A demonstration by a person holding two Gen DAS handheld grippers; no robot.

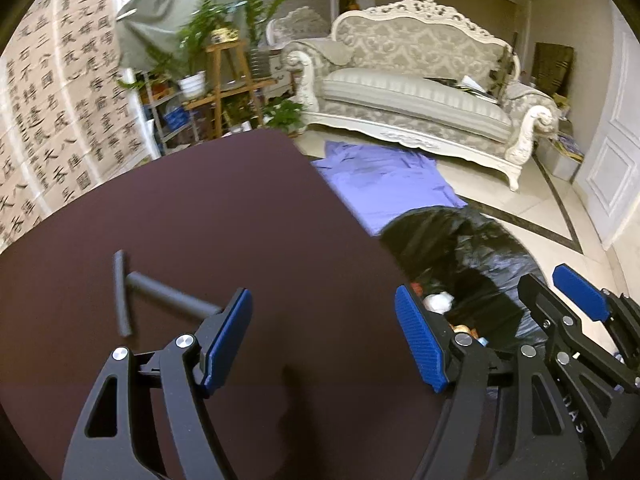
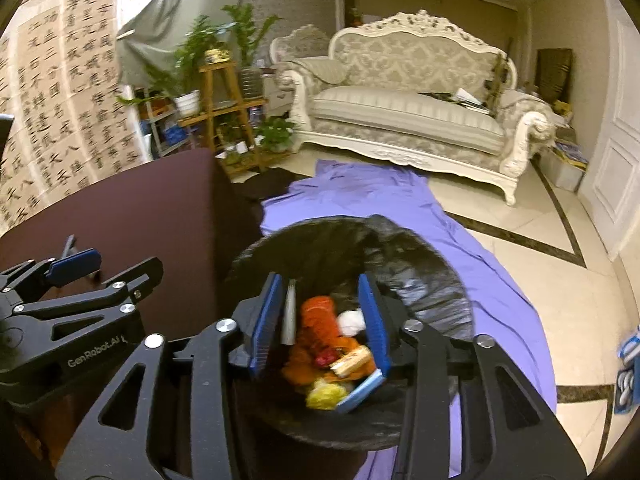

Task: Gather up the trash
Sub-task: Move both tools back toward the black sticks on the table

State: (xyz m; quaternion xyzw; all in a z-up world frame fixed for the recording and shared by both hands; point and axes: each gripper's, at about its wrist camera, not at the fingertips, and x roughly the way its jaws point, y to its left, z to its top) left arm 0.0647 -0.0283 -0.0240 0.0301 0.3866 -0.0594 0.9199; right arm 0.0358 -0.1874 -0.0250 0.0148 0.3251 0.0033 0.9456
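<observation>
below right claw (image 2: 320, 320), trash bin (image 2: 448, 280), claw parted

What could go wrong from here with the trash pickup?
1. Two grey sticks lie crossed on the table; a grab by the open left gripper may catch just one or roll them.
2. The bin stands on a loose purple sheet beside the table's edge, so a bump could tip it.
3. The right gripper hangs open over the bin close to the left one; they might collide.
</observation>
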